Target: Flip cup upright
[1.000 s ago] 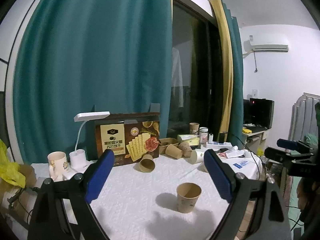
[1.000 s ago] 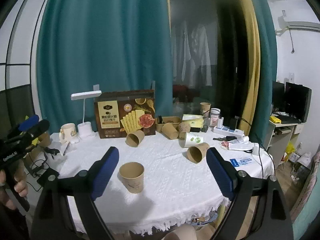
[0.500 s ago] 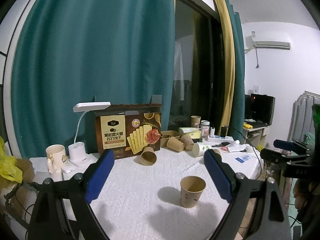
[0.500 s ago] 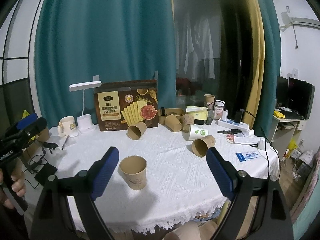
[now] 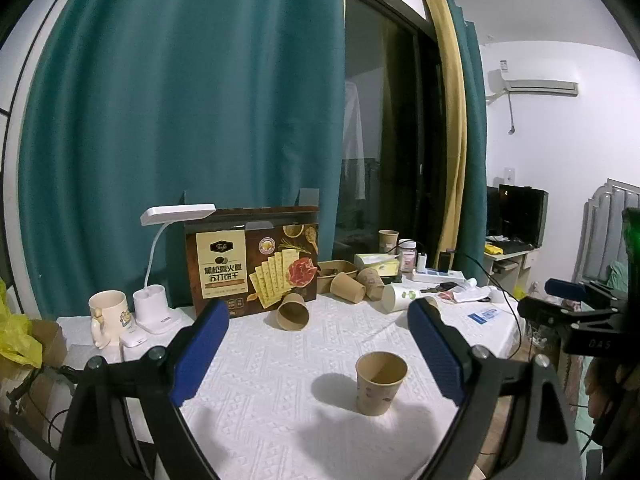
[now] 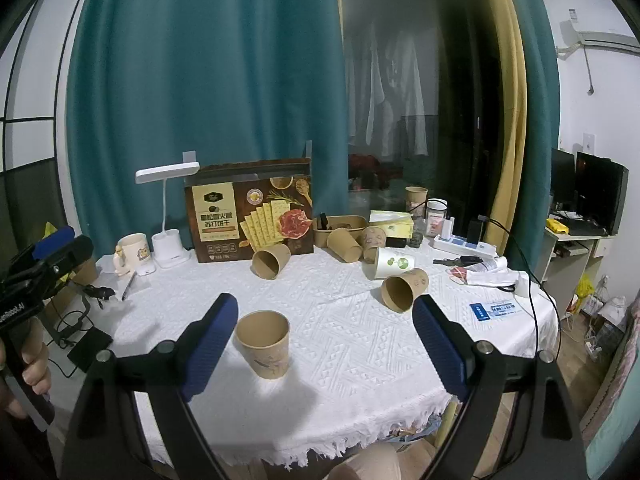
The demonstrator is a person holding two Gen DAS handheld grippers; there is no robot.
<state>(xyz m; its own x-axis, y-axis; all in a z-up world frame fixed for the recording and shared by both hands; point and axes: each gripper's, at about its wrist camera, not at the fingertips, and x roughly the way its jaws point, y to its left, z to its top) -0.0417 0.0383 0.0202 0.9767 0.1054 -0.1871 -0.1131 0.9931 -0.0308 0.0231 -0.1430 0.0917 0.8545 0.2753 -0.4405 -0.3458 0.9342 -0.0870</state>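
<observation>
while brown paper cup (image 6: 264, 343) stands upright on tablecloth (image 6: 344, 320), left gripper (image 5: 318, 354) and right gripper (image 6: 324, 340) gape, grasping nothing.

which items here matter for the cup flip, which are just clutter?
Job:
upright brown cup
tipped brown cups
tipped white cup
left gripper, right gripper, both open

Clutter:
cracker box
desk lamp
mug
power strip

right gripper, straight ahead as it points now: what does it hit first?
Probably bare tablecloth. The right gripper is open; the upright paper cup stands just inside its left finger, the tipped brown cup farther right. Depth unclear.
</observation>
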